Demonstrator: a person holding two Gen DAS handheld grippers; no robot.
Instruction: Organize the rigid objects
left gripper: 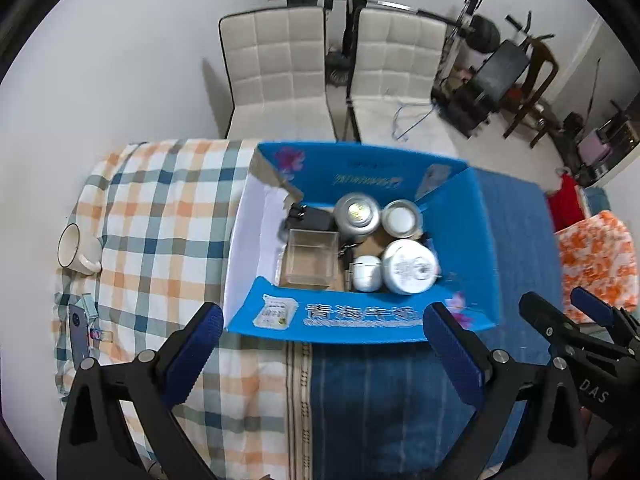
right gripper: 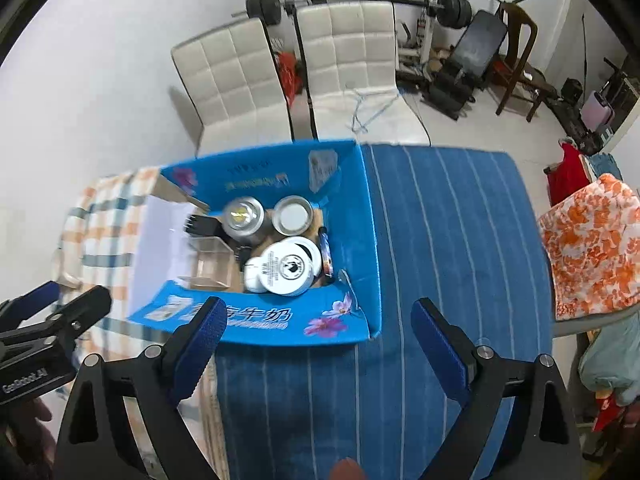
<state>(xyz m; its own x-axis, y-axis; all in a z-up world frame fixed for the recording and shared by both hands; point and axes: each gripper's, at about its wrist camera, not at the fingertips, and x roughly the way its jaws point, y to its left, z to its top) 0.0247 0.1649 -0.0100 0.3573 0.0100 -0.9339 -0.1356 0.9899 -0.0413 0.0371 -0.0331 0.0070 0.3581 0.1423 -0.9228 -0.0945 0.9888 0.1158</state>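
A blue cardboard box [left gripper: 372, 320] [right gripper: 256, 322] stands open on the table. Inside it lie a clear plastic case [left gripper: 310, 260] [right gripper: 210, 262], a silver tin [left gripper: 357, 212] [right gripper: 244, 216], a small round tin [left gripper: 401, 218] [right gripper: 293, 214], a large white round lid [left gripper: 410, 268] [right gripper: 290, 266], a white earbud case [left gripper: 366, 274] and a black object [left gripper: 310, 216]. My left gripper [left gripper: 324, 344] is open and empty, held just in front of the box. My right gripper [right gripper: 318, 340] is open and empty too, near the box's front right corner. A white mug [left gripper: 76, 250] rests at the table's left edge.
A phone [left gripper: 78, 328] and small items lie on the checked cloth [left gripper: 160, 208] at left. Blue striped cloth [right gripper: 448, 240] covers the right of the table. Two white chairs [left gripper: 280, 76] stand behind, gym equipment [right gripper: 460, 4] further back, orange patterned fabric [right gripper: 592, 244] at right.
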